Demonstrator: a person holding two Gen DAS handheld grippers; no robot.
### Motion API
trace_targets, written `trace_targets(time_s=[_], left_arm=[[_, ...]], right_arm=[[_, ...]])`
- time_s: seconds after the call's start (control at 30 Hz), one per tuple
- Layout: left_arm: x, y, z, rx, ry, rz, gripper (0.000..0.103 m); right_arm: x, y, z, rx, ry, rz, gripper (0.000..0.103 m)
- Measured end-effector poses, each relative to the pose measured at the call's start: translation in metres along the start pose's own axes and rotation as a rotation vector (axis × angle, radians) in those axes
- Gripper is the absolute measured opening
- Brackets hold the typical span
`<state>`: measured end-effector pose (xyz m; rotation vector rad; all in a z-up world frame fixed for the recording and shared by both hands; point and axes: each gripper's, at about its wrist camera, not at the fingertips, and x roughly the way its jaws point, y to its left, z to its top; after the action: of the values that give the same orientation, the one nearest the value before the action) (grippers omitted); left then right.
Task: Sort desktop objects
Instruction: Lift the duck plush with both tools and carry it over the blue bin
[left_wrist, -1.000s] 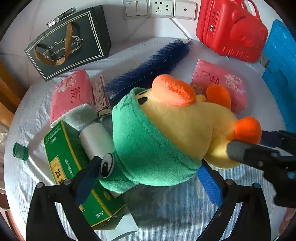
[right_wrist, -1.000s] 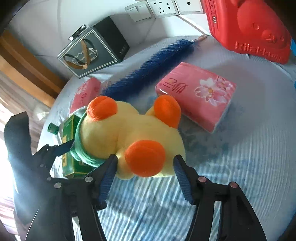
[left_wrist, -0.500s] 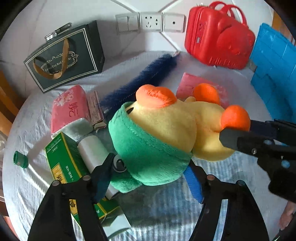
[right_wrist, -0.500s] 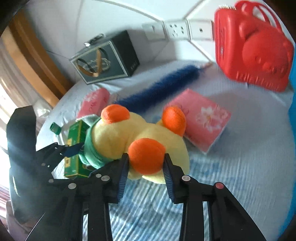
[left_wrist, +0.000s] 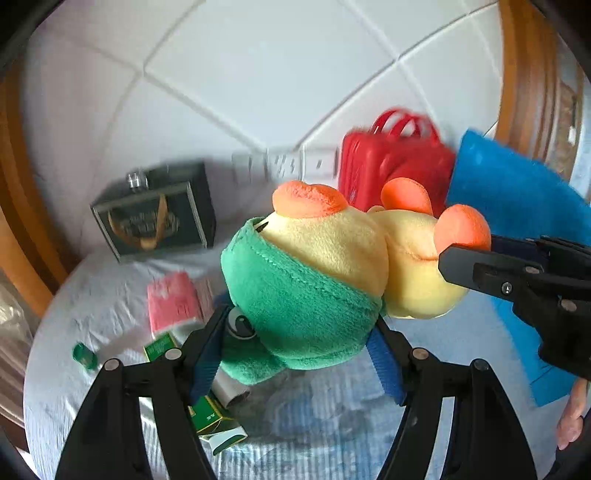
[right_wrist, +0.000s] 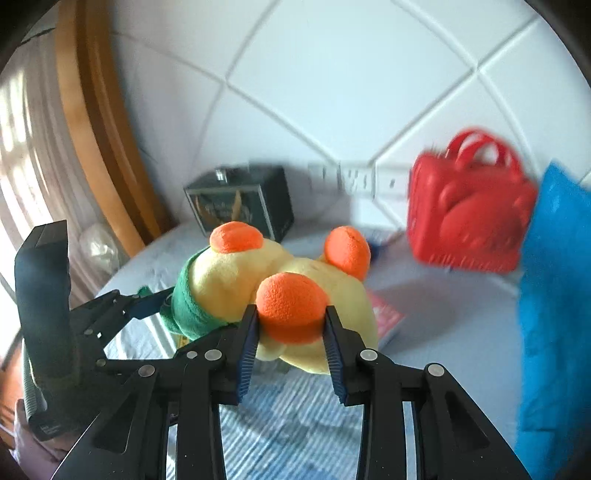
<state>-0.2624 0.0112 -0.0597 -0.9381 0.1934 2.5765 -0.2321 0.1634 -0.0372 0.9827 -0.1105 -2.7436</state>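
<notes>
- My left gripper (left_wrist: 299, 341) is clamped on the green hood of the plush duck (left_wrist: 332, 266); both blue pads press into the fabric, lower centre of the left wrist view.
- My right gripper (right_wrist: 291, 328) is squeezed on one orange foot (right_wrist: 291, 306) of the same duck, lower centre of the right wrist view; foot bulges between the pads.
- Both sets of jaws have just been closing, with the duck between them.
- Duck hangs off the table (left_wrist: 332, 424), held at both ends: hood end low left, feet end to the right in the left view.
- Orange beak (left_wrist: 306, 199) points up at frame centre.
- Right gripper also shows at the right edge of the left view; left gripper shows at the left of the right view.
- Under the duck, lower left of the left view: green box (left_wrist: 210, 417), pink tissue pack (left_wrist: 173, 302), small green cap (left_wrist: 84, 356), a white tube partly hidden.
- Second pink pack (right_wrist: 384, 317) peeks out right of the duck in the right view.
- Back of table against the tiled wall: dark gift bag (left_wrist: 155, 214) on the left, red case (left_wrist: 395, 166) on the right, blue panel (left_wrist: 517, 199) at far right.
- Background is motion-blurred; print unreadable.
</notes>
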Motion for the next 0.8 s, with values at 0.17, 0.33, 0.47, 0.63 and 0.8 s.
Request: trace_targets(time_s=[0.17, 0.33, 0.47, 0.63, 0.8], left_arm=[[-0.052, -0.034, 0.028, 0.025, -0.116, -0.043, 0.071], [-0.1, -0.097, 0.063, 0.098, -0.234, -0.118, 0.071], [-0.123, -0.151, 0.082, 0.142, -0.289, -0.195, 0.071], [-0.138, -0.236, 0.096, 0.206, -0.323, -0.301, 0.071], [-0.139, -0.326, 0.093, 0.277, -0.304, -0.401, 0.071]], right_arm=[[-0.077, -0.002, 0.013, -0.041, -0.123, -0.066, 0.033], [-0.163, -0.024, 0.021, -0.042, -0.233, -0.164, 0.033], [-0.226, -0.055, 0.02, -0.019, -0.297, -0.243, 0.033], [-0.294, -0.102, 0.005, 0.011, -0.335, -0.365, 0.033], [-0.35, -0.159, -0.025, 0.095, -0.333, -0.456, 0.033]])
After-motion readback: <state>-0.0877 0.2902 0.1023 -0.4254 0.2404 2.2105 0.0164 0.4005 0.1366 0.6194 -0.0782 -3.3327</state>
